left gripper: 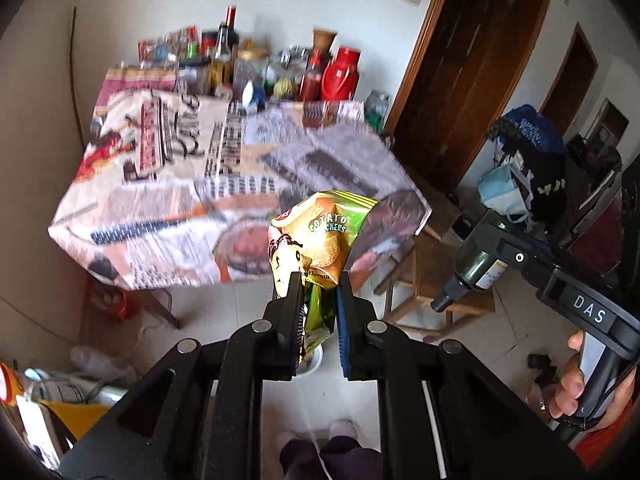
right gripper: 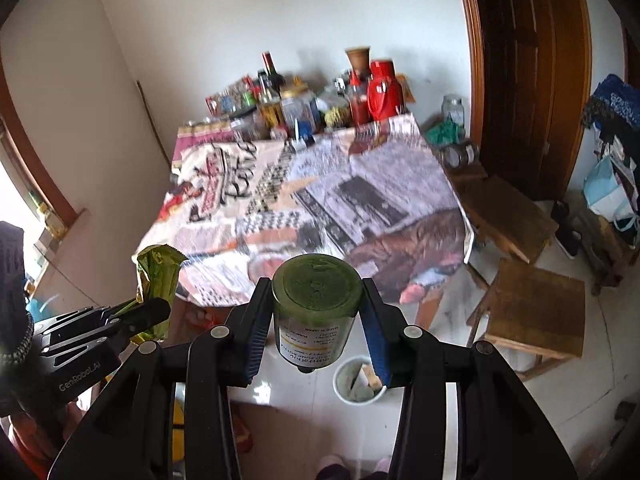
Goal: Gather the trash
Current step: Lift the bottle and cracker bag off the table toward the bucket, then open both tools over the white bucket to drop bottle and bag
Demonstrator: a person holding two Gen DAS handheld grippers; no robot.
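Observation:
My left gripper (left gripper: 319, 280) is shut on a crumpled green and yellow potato cracker bag (left gripper: 316, 232), which sticks up past the fingertips. In the right wrist view the same bag (right gripper: 157, 276) shows at the left edge, held by that gripper (right gripper: 140, 312). My right gripper (right gripper: 315, 292) is shut on a dark green bottle (right gripper: 312, 332) with a white label, its base towards the camera. That bottle (left gripper: 474, 270) also appears at the right of the left wrist view. A small white bucket (right gripper: 356, 380) holding scraps stands on the floor below both grippers.
A table under a newspaper-print cloth (right gripper: 320, 184) lies ahead, with bottles, jars and a red flask (right gripper: 382, 88) crowded at its far end. Two wooden stools (right gripper: 532, 308) stand to its right, near a dark door (right gripper: 528, 60). Bags are piled at the far right (left gripper: 532, 160).

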